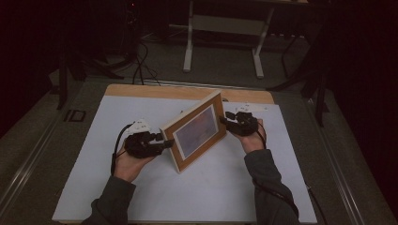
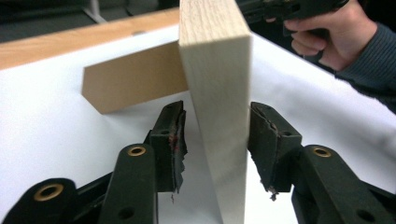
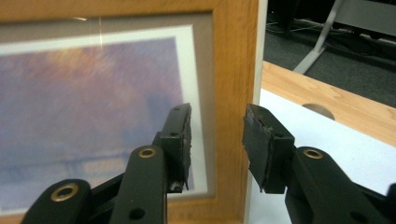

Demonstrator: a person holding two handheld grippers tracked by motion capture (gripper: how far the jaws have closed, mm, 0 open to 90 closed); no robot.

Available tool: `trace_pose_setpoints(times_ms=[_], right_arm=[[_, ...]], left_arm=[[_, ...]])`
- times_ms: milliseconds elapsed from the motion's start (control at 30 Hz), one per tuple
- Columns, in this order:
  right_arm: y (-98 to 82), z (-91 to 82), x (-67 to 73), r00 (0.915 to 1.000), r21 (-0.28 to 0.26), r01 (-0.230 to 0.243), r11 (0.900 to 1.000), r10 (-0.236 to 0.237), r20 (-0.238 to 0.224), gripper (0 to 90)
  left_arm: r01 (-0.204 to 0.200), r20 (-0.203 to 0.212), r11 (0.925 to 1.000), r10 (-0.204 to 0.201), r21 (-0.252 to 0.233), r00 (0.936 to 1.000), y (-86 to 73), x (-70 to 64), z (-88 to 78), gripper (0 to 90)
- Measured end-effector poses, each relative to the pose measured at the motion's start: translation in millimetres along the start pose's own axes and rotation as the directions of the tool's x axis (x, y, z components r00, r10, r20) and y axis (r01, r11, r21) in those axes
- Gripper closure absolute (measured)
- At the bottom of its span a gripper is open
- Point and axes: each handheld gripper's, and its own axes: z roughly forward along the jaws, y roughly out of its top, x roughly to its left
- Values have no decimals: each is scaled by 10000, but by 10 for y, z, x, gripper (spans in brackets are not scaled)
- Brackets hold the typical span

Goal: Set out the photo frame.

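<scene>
High view: the left hand-held gripper [image 1: 165,142] is seen at the near left edge of a wooden picture frame [image 1: 197,131], and the right hand-held gripper [image 1: 224,121] at the frame's far right edge. In the left gripper view, the jaws of the left hand-held gripper [image 2: 215,135] are set astride the frame's pale side edge [image 2: 217,93]; a gap is visible between the left pad and the wood, while the right pad lies at or just beside the edge, and contact there cannot be told. In the right gripper view, the jaws of the right hand-held gripper [image 3: 217,135] are parted about the frame's wooden border [image 3: 231,93], with clear space at both pads, so nothing is gripped. The frame is stood upright on the white surface [image 1: 141,187], tilted back slightly, its picture side turned toward the person. A brown easel stand [image 2: 133,81] is noted behind the frame, resting on the surface. A wooden strip [image 1: 141,90] borders the surface's far edge.
</scene>
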Motion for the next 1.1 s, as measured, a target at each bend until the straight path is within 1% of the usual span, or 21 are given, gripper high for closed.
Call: trace_pose_setpoints(times_ms=[33,67,100,133,167,200,233,267,300,367,400,433,533,600,733,800,833,867,933,1000,1100], right_arm=[[22,18,-11,10000,-7,-34,10000,34,38,598],[41,33,-23,10000,-27,-34,10000,34,76,589],[58,47,-34,9999,-38,-66,10000,67,82,581],[73,58,-45,9999,-39,-117,9999,117,99,572],[86,65,-56,9998,-53,-159,9999,160,97,562],[98,73,-67,9998,-76,-189,9998,190,61,550],[98,73,-67,9998,-76,-189,9998,190,61,550],[109,80,-78,9998,-73,-195,9998,195,9,541],[134,98,-118,9994,-79,-307,9995,305,-157,518],[159,113,-151,9983,-86,-513,9986,510,-278,499],[173,120,-162,9980,-119,-529,9985,525,-342,493],[187,123,-169,9982,-99,-498,9987,494,-348,487],[222,131,-169,9986,-43,-366,9993,364,-379,477],[239,135,-161,9986,10,-269,9996,269,-463,473],[256,149,-160,9982,100,-117,9999,123,-580,461],[261,159,-164,9978,160,-87,9998,98,-649,456],[261,159,-164,9978,160,-87,9998,98,-649,456],[264,167,-163,9975,195,-52,9998,65,-698,453],[274,194,-158,9959,273,36,9996,-12,-899,450],[282,218,-147,9941,320,94,9994,-59,-1087,445],[297,264,-114,9905,379,241,9990,-187,-1361,440]], left_arm=[[36,-273,10000,-37,-55,9996,-24,-28,-9,587],[236,-392,9996,-242,-157,9989,-50,-54,-15,590],[392,-391,9989,-402,-261,9984,-76,-73,-15,598],[456,-542,9986,-470,-256,9974,-97,-95,-8,600],[426,-778,9989,-439,-179,9960,-114,-118,1,605],[427,-875,9991,-432,-78,9952,-128,-128,9,612],[427,-875,9991,-432,-78,9952,-128,-128,9,615],[664,-905,9978,-658,37,9937,-162,-143,35,615],[604,-919,9981,-591,115,9940,-170,-148,41,631],[664,-948,9977,-651,105,9934,-169,-159,48,649],[664,-945,9978,-653,82,9934,-164,-164,48,662],[614,-943,9980,-600,122,9937,-156,-169,49,679],[363,-945,9986,-325,387,9950,-125,-165,40,686],[180,-963,9985,-130,516,9953,-111,-144,25,682],[-8,-1051,9975,82,704,9944,-91,-57,-30,675],[9,-1093,9974,70,726,9940,-88,4,-64,674],[9,-1093,9974,70,726,9940,-88,4,-64,675],[-6,-1239,9974,95,718,9923,-88,63,-98,675],[91,-1408,9980,-1,630,9900,-92,105,-121,675],[236,-1657,9983,-146,527,9861,-100,160,-151,676],[404,-1770,9984,-327,403,9837,-112,211,-175,682]])
